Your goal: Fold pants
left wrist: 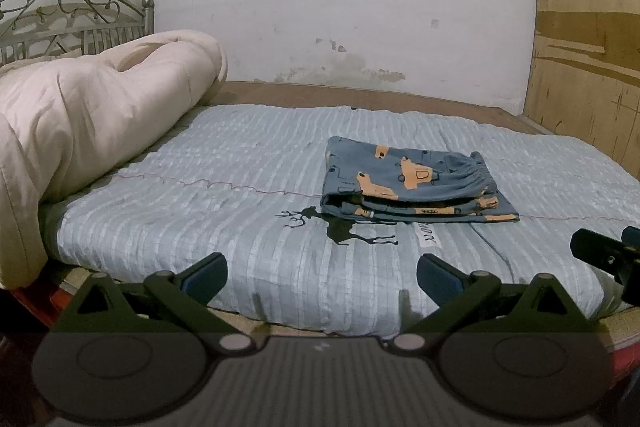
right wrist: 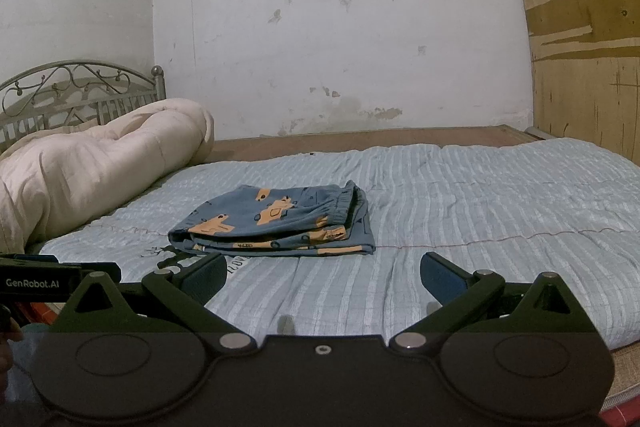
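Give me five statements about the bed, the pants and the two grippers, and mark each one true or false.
1. The pants lie folded in a stack on the light blue bedspread. True.
2. The left gripper is shut on the pants. False: it is open and holds nothing, short of the pants.
3. A cream comforter is bunched at the left, by the metal headboard. True.
4. The right gripper pins a pant leg. False: its jaws stand apart, clear of the cloth.
5. The pants are plain white. False: they are blue with orange prints.
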`<state>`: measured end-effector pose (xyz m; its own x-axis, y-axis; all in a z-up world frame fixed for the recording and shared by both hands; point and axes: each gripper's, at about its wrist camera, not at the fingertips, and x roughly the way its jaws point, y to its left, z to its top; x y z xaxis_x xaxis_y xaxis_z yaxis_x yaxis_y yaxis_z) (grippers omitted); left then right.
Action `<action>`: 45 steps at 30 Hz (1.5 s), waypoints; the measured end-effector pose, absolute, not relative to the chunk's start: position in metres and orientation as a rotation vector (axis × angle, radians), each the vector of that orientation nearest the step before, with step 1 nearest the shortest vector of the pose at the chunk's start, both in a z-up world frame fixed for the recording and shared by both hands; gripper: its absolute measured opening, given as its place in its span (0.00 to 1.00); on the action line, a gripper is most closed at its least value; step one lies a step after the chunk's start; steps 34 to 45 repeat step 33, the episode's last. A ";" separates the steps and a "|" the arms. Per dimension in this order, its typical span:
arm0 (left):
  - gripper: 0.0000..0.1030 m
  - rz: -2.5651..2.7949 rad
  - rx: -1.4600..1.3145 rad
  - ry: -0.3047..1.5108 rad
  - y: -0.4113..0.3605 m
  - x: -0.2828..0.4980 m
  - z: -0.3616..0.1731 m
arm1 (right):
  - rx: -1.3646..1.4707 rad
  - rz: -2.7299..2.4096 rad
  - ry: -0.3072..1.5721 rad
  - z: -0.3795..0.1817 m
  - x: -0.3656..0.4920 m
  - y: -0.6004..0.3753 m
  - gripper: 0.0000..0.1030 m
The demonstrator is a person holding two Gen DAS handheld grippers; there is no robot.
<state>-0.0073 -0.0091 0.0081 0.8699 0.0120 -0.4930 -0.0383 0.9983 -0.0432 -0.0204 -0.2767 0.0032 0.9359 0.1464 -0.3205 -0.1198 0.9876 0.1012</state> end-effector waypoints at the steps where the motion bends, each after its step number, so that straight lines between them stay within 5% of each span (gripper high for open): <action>1: 0.99 0.026 -0.052 0.516 -0.009 -0.007 0.008 | 0.080 0.136 0.333 0.003 -0.020 -0.277 0.99; 45: 0.99 0.018 -0.124 0.556 -0.004 -0.002 0.008 | 0.078 0.144 0.364 -0.004 -0.014 -0.282 0.99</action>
